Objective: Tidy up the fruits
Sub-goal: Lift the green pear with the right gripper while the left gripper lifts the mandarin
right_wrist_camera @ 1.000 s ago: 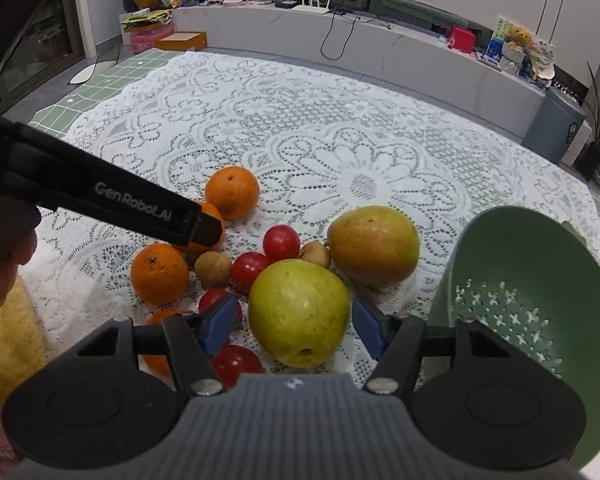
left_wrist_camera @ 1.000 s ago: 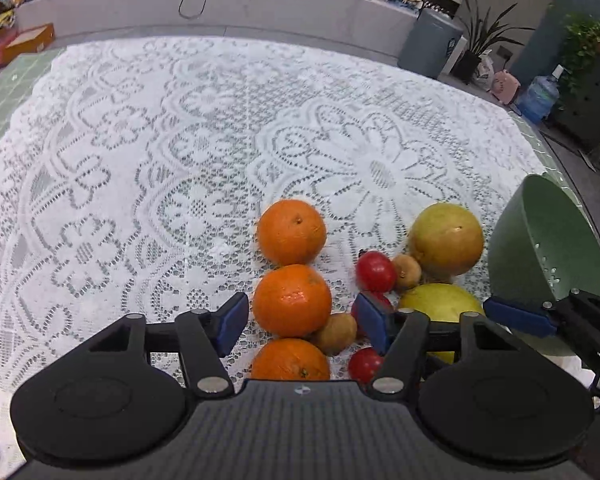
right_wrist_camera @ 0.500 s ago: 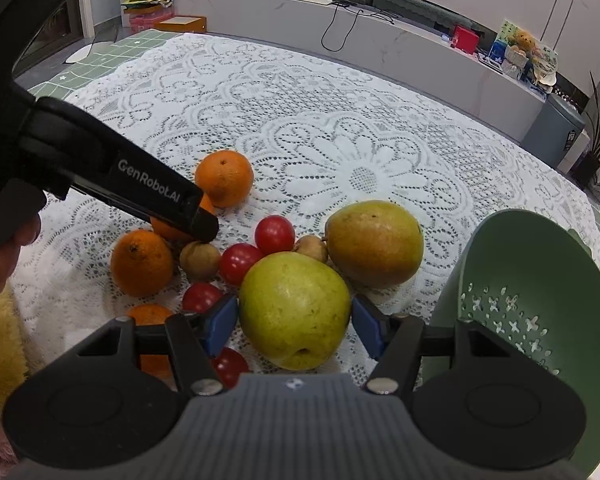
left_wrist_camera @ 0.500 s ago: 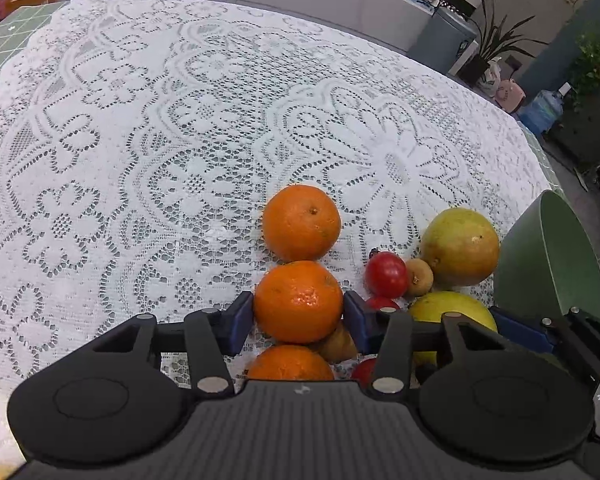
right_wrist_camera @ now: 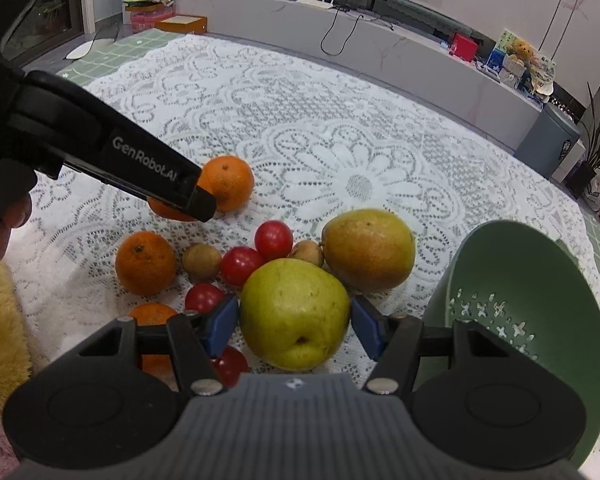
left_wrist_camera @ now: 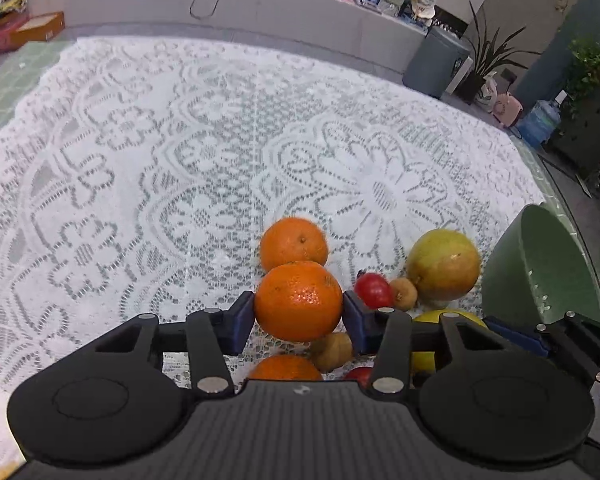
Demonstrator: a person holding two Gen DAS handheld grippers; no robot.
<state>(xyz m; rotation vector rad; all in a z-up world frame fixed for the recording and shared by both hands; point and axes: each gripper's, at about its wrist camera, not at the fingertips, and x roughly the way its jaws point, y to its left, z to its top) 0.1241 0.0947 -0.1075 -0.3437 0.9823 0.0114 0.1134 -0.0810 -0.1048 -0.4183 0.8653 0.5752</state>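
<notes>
Gripping an orange (left_wrist_camera: 298, 300), your left gripper (left_wrist_camera: 299, 312) has both blue pads (left_wrist_camera: 242, 320) pressed against the fruit's sides, and its jaws are closing on it a touch more. That orange sits in front of a second orange (left_wrist_camera: 293, 243), which lies on the lace tablecloth (left_wrist_camera: 140, 160) just beyond it. Below the held fruit, a third orange (left_wrist_camera: 285, 367) and a small brown fruit (left_wrist_camera: 333, 351) peek out above the gripper body.

Your right gripper (right_wrist_camera: 294, 324) has its jaws at a middling width around a green pear (right_wrist_camera: 294, 314). The pads stand at the pear's two sides, but I cannot tell from the right wrist view whether they press on it. The pear rests on the table's lace cloth, just in front of a yellow-brown pear (right_wrist_camera: 369, 250) and beside two red tomatoes (right_wrist_camera: 273, 239) and (right_wrist_camera: 241, 265).

Around them lie more fruit: an orange (right_wrist_camera: 145, 263) to the left, a small brown fruit (right_wrist_camera: 201, 261) next to it, another small brown fruit (right_wrist_camera: 307, 253) wedged between the tomatoes and the far pear, a third tomato (right_wrist_camera: 203, 298) by your right gripper's left pad, and a fourth tomato (right_wrist_camera: 230, 366) partly under that finger.

A green colander (right_wrist_camera: 532, 312) stands tilted at the right edge of the table, its holed inside facing the fruit, just beside the right gripper. In the right wrist view your left gripper shows as a black arm across the upper left, its tip over the two far oranges.
</notes>
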